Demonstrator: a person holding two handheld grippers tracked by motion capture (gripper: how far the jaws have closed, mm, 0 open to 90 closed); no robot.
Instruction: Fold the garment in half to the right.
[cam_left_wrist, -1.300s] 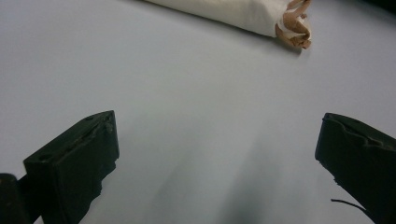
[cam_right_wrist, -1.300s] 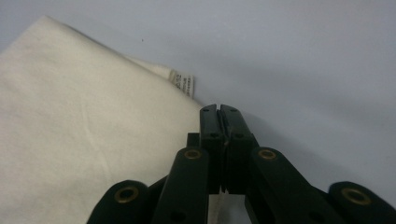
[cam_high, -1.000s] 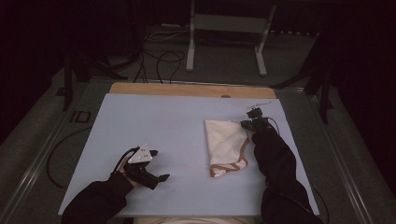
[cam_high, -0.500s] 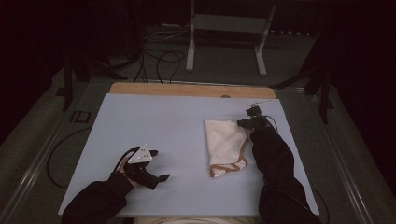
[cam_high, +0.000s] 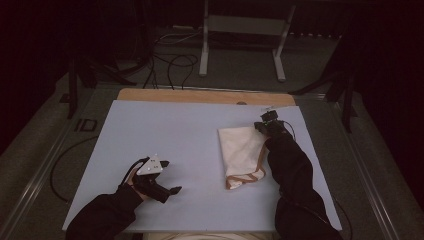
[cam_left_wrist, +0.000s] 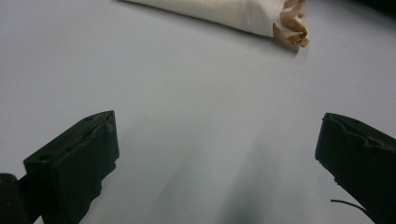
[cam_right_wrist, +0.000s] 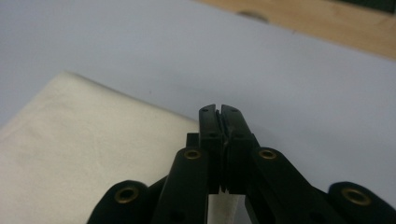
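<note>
No text, label, brand, number or sign can be read in any of the views; the pale blue desk (cam_high: 190, 135) and the cream cloth bag with tan drawstring (cam_high: 240, 152) at its three o'clock side bear no legible marking.

open mat (cam_high: 175, 135) left, cloth bag (cam_high: 240, 152) right

Beyond your table (cam_high: 165, 125) stands a grey stand (cam_high: 242, 30) on dim floor (cam_high: 225, 75). Cables (cam_high: 170, 57) lie left of the stand. Everything behind it is dark.
</note>
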